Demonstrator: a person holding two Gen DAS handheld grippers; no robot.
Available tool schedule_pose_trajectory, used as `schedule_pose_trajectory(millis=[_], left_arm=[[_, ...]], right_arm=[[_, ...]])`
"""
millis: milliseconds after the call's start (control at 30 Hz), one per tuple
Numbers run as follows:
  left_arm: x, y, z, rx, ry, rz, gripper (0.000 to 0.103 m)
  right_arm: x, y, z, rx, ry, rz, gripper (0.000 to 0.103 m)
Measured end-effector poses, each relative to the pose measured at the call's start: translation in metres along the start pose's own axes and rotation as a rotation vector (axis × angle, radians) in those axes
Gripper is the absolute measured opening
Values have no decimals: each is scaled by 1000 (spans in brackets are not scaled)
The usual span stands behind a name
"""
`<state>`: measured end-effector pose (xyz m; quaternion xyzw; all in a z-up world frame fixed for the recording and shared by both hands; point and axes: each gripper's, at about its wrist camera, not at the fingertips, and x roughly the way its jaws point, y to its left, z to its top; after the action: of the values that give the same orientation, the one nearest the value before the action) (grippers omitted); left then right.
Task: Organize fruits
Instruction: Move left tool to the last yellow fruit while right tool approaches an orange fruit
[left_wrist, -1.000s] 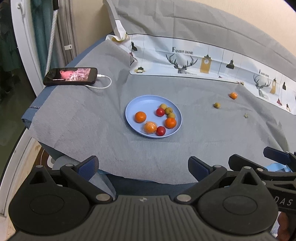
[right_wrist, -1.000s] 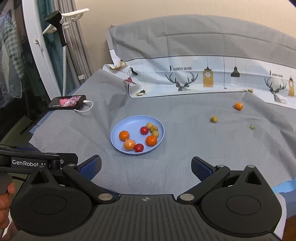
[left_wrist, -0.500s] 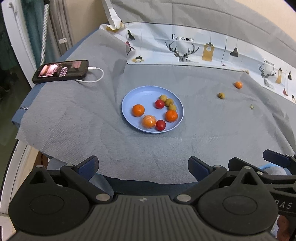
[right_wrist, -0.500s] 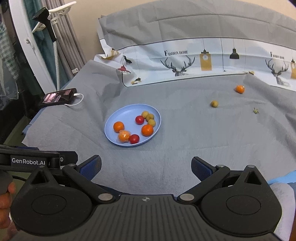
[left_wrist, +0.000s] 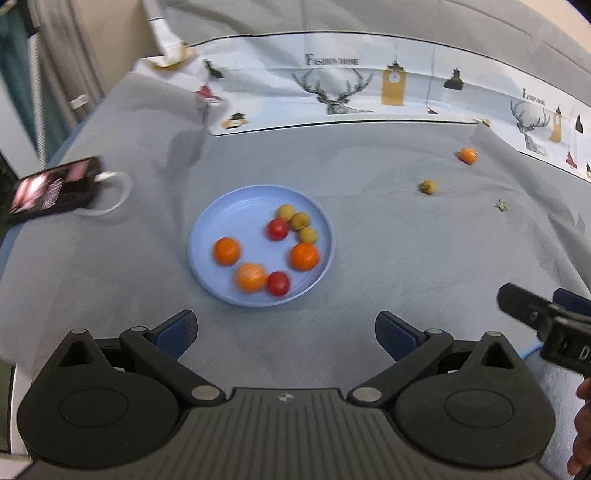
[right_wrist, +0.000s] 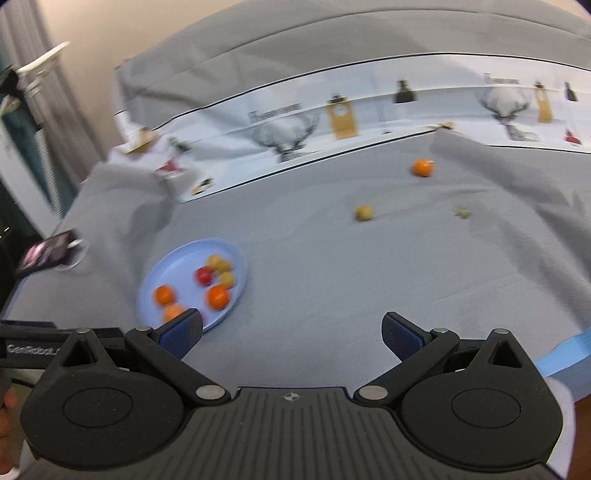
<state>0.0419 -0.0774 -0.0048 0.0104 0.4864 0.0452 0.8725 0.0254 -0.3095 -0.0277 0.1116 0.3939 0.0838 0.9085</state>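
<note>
Both grippers nearer round blue plate (left_wrist: 207, 236) of smooth fruits, jaws spread wide, gripping nothing

Your right gripper (right_wrist: 291, 334) stands with jaws wide apart, holding nothing, above the grey cloth (right_wrist: 332, 277). To its left, the blue plate (right_wrist: 236, 258) carries orange, red and yellow fruits. Farther off, a small orange fruit (right_wrist: 422, 167) and a yellow fruit (right_wrist: 364, 213) lie loose, apart from each other.

Blue plate (left_wrist: 207, 236) holding eight fruits, loose orange (left_wrist: 468, 155), small yellowish fruit (left_wrist: 428, 187) nearby
</note>
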Motion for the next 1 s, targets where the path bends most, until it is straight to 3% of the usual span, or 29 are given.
schedule_pose_trajectory(millis=[467, 767, 1000], left_arm=[[131, -111, 82, 112, 89, -71, 103], [216, -186, 125, 211, 71, -177, 103], [269, -218, 157, 256, 51, -188, 103]], right_arm=[[90, -128, 68, 85, -39, -206, 102], [196, -181, 136, -38, -108, -208, 102], [290, -197, 177, -102, -64, -169, 102]])
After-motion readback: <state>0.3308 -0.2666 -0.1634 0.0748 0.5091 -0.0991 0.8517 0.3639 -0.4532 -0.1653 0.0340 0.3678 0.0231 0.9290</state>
